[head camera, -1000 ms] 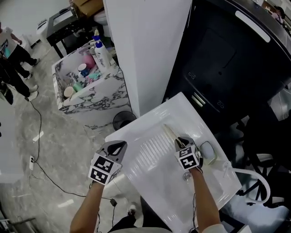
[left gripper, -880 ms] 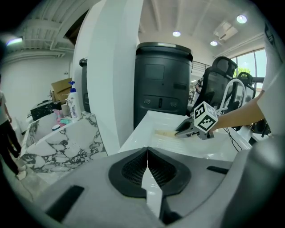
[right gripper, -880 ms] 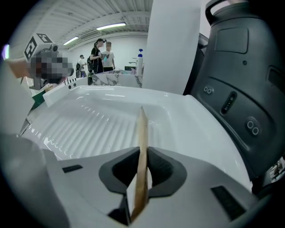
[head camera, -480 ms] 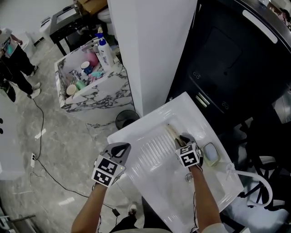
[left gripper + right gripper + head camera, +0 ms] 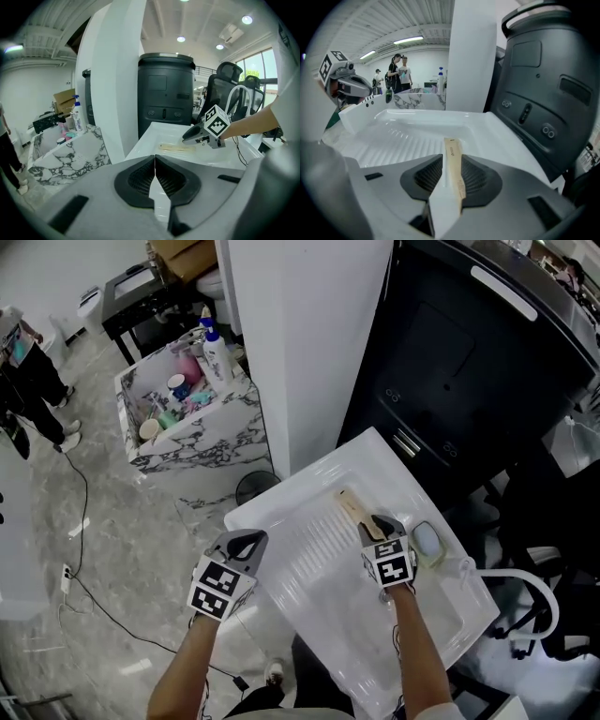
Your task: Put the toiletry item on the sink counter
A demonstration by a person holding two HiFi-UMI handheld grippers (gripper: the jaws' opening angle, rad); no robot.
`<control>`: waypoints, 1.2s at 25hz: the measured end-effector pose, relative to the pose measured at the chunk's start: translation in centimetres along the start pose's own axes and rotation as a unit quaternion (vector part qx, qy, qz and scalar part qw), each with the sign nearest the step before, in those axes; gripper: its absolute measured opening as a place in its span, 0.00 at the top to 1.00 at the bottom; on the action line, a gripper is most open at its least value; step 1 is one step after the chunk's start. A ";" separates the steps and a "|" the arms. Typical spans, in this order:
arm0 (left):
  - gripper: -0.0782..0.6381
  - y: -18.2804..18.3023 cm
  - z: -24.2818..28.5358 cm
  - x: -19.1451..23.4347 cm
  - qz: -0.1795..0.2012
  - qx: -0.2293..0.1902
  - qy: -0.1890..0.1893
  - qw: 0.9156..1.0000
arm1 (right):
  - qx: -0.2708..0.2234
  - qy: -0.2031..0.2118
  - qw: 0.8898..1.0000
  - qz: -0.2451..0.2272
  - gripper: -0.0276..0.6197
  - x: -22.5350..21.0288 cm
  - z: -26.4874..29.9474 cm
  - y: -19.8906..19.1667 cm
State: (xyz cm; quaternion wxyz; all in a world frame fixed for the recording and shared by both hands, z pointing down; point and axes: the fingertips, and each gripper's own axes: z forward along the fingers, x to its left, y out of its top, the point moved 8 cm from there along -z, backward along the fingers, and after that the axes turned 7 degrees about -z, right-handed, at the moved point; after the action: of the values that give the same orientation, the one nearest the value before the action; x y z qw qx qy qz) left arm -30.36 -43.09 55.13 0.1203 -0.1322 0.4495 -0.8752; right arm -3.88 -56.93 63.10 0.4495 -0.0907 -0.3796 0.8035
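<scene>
A flat beige packet (image 5: 351,509), the toiletry item, lies on the white sink counter (image 5: 300,554) near its far edge. My right gripper (image 5: 376,525) sits at the packet's near end. In the right gripper view the packet (image 5: 451,152) runs between the jaws, which are opening and stand slightly off its sides. My left gripper (image 5: 246,542) hovers at the counter's left edge, shut and empty, with its pads touching (image 5: 155,158). From there the packet (image 5: 177,148) and the right gripper (image 5: 190,138) show ahead.
A grey-green oval soap dish (image 5: 427,542) sits right of my right hand, with a white curved faucet (image 5: 514,579) beyond. A large black bin (image 5: 450,371) and a white pillar (image 5: 300,343) stand behind the counter. A marble box of bottles (image 5: 183,413) is on the floor to the left.
Both grippers stay nearly where they were. The packet still lies at the right gripper's tips on the counter; the view has shifted a little.
</scene>
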 end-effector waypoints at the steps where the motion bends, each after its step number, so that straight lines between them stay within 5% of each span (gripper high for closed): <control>1: 0.88 0.1 -0.4 -0.4 0.003 -0.004 -0.001 1.000 | -0.014 -0.014 1.000 0.008 0.79 0.1 -1.4 0.2; 11: 0.88 3.8 -6.6 -6.9 0.053 -0.080 -0.035 0.995 | -0.129 -0.126 0.983 0.038 0.96 2.0 -20.0 1.0; 22: 0.88 5.9 -16.4 -15.6 0.112 -0.167 -0.080 0.976 | -0.209 -0.223 0.951 0.045 0.96 7.9 -40.9 -1.3; 30: 0.88 5.5 -23.4 -20.2 0.138 -0.212 -0.105 0.962 | -0.219 -0.284 0.932 0.052 0.96 13.7 -50.6 -4.7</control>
State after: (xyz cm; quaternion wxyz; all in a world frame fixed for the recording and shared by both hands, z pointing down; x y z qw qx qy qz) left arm -18.93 -21.83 35.02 0.2553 -0.1828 0.6233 -0.7162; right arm 15.89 -17.92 33.84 0.2497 0.0252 -0.6523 0.7152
